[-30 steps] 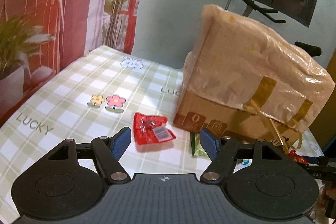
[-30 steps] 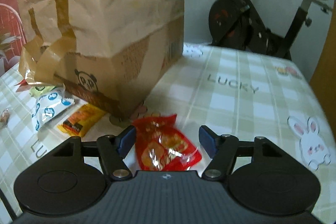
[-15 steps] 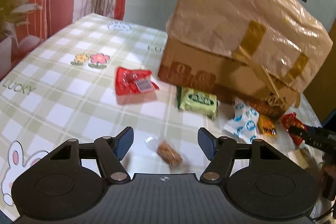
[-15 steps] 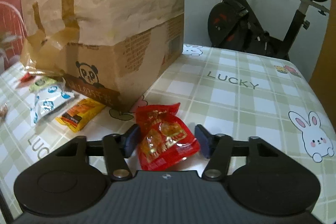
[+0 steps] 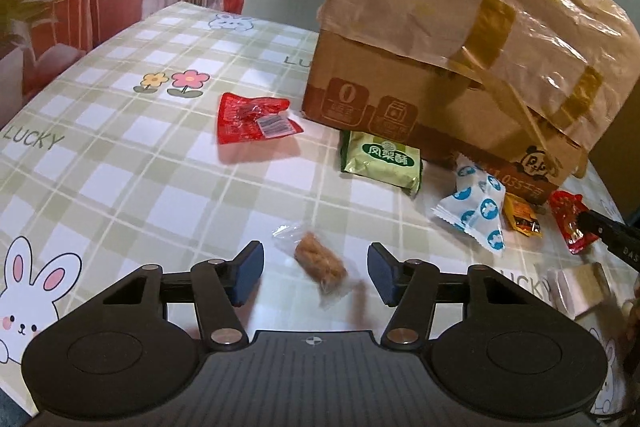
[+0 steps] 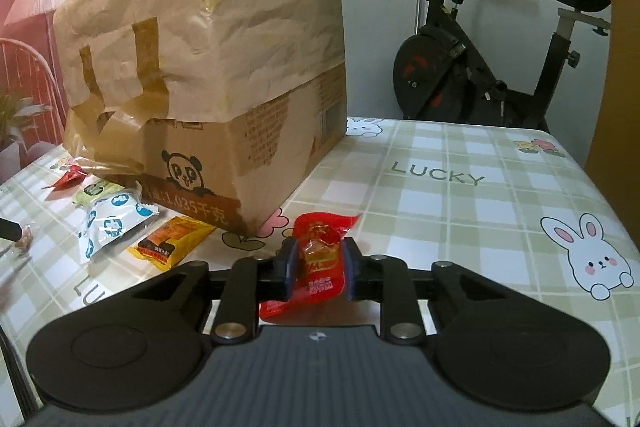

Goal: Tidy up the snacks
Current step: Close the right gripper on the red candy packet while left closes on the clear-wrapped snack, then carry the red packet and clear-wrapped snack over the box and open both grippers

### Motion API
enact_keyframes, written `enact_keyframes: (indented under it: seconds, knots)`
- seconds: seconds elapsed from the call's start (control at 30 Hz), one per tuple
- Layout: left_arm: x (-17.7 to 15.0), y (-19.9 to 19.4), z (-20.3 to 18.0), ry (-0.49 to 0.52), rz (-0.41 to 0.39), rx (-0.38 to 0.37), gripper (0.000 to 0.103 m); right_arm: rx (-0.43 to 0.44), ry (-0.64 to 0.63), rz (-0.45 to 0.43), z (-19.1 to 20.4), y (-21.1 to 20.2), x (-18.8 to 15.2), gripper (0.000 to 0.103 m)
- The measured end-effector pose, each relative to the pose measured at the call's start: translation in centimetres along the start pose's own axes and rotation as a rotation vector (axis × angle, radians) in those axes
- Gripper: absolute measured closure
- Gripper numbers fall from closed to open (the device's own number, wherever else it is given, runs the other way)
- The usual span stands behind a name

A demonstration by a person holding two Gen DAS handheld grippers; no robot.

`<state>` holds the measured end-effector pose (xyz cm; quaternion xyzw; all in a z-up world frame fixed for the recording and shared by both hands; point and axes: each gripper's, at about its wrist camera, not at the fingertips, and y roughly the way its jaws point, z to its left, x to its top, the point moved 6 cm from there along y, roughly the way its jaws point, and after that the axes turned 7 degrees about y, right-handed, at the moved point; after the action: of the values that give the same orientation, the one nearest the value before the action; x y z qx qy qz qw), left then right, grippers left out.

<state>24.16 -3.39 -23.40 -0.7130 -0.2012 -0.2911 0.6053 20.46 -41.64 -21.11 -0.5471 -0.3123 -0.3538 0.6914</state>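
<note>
- My right gripper (image 6: 319,267) is squeezing a red snack packet (image 6: 320,259) between its blue pads, just off the front corner of the cardboard box (image 6: 224,75).
- My left gripper (image 5: 315,277) is standing wide apart, its fingers straddling a brown snack in clear wrap (image 5: 320,267) that is lying on the checked tablecloth (image 5: 120,167).
- I am seeing another red packet (image 5: 252,119) lying flat near the box's left corner, and a green packet (image 5: 382,163) touching the box's front.
- A white and blue packet (image 5: 476,207) and a yellow packet (image 5: 520,215) are lying side by side to the right.
- Something pale is lying at the far right edge, possibly paper; I cannot tell.
- An exercise bike (image 6: 500,67) is standing behind the table.
</note>
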Motion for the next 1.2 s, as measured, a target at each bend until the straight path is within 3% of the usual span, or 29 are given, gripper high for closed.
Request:
enact_keyframes:
  seconds: [0.17, 0.43, 0.47, 0.53, 0.6, 0.9, 1.13, 1.2]
  knots:
    - [-0.2, 0.5, -0.7, 0.015, 0.028, -0.016, 0.046, 0.023, -0.003, 0.002, 0.1, -0.1, 0.0, 0.079]
    - [-0.2, 1.0, -1.5, 0.085, 0.009, 0.025, 0.047, 0.037, 0.012, 0.002, 0.0, -0.1, -0.1, 0.079]
    - [-0.2, 1.0, -1.6, 0.093, 0.009, 0.031, 0.05, 0.038, 0.014, 0.003, 0.0, 0.0, -0.1, 0.079]
    - [-0.2, 1.0, -1.4, 0.108, 0.012, 0.062, 0.07, 0.039, 0.019, 0.005, -0.1, 0.0, -0.1, 0.079]
    - [-0.1, 1.0, -1.1, 0.09, 0.009, 0.045, 0.074, 0.04, 0.022, 0.006, -0.1, 0.1, -0.1, 0.079]
    - [0.2, 0.2, -1.3, 0.093, -0.033, 0.01, 0.075, 0.042, 0.026, 0.006, 0.0, 0.1, -0.1, 0.08]
    - [0.8, -1.0, -1.3, 0.102, -0.081, -0.002, 0.075, 0.049, 0.046, -0.047, -0.3, -0.8, 0.2, 0.09]
    - [1.2, -1.5, -1.3, 0.11, -0.11, -0.007, 0.075, 0.054, 0.072, -0.06, -0.6, -1.1, 0.3, 0.099]
